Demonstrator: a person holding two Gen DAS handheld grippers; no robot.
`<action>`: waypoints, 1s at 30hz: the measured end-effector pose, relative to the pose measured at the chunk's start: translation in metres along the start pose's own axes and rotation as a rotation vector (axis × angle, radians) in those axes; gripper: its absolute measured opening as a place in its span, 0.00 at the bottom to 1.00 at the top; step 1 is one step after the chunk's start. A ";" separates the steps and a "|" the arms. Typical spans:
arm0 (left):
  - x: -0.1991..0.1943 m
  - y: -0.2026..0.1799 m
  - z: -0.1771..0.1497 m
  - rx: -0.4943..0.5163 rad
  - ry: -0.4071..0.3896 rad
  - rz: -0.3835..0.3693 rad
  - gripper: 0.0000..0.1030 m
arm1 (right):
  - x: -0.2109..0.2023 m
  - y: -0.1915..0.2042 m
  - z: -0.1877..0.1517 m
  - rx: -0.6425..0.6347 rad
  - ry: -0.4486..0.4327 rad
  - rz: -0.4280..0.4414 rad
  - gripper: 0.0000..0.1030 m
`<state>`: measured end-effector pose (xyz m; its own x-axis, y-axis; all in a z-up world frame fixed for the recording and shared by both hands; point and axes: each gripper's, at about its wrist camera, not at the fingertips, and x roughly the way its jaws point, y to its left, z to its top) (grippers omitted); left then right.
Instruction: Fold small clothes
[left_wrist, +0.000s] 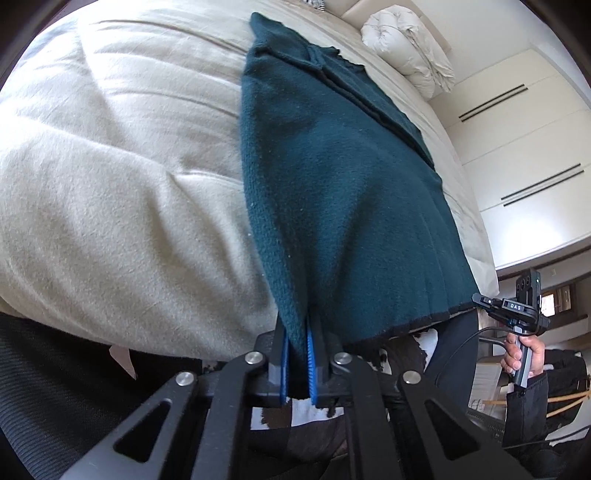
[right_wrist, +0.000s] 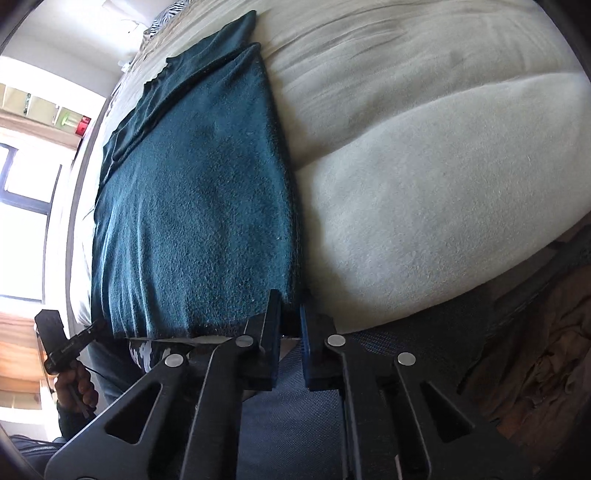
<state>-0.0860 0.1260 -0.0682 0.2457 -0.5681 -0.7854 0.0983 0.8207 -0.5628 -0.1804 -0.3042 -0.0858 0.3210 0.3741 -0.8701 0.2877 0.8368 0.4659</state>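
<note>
Dark teal knitted garment (left_wrist: 332, 177), sleeves already folded in over the body, lies flat on the cream bed cover (left_wrist: 110, 166). Its long axis runs straight away from the person, with the black-trimmed hem (left_wrist: 417, 325) at the near bed edge and the far end up the bed toward the rolled white duvet (left_wrist: 406, 48).

Left gripper (left_wrist: 297, 363) sits at the hem's left near corner. Its blue-padded fingers (left_wrist: 311, 365) are closed tight, knit pinched between them.

Right gripper (right_wrist: 291, 343) is at the hem's right near corner, fingers (right_wrist: 271, 332) closed up; the garment's corner sits in the narrow slot between them and reads as gripped, though the pad contact itself is in shadow. The left view shows the right gripper (left_wrist: 484, 301), held in a hand (left_wrist: 524, 354), right at that corner.

Both grippers are level along the hem, well apart, neither nearer the far end. Likely next: lift the hem and carry it along the long axis, away from the person, to halve the garment. Risk: uneven travel skews the fold, or the thick knit slips.
</note>
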 end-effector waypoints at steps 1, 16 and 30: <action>-0.002 -0.002 0.000 0.004 -0.004 -0.006 0.08 | -0.001 0.003 -0.001 -0.011 -0.002 0.002 0.07; -0.048 0.016 0.032 -0.199 -0.178 -0.384 0.07 | -0.055 0.037 0.036 0.004 -0.224 0.343 0.06; -0.066 0.005 0.128 -0.236 -0.337 -0.513 0.06 | -0.057 0.080 0.120 -0.004 -0.365 0.422 0.06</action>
<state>0.0213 0.1753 0.0135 0.5161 -0.8022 -0.3003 0.0784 0.3933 -0.9161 -0.0671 -0.3069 0.0206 0.6997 0.5144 -0.4957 0.0632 0.6466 0.7602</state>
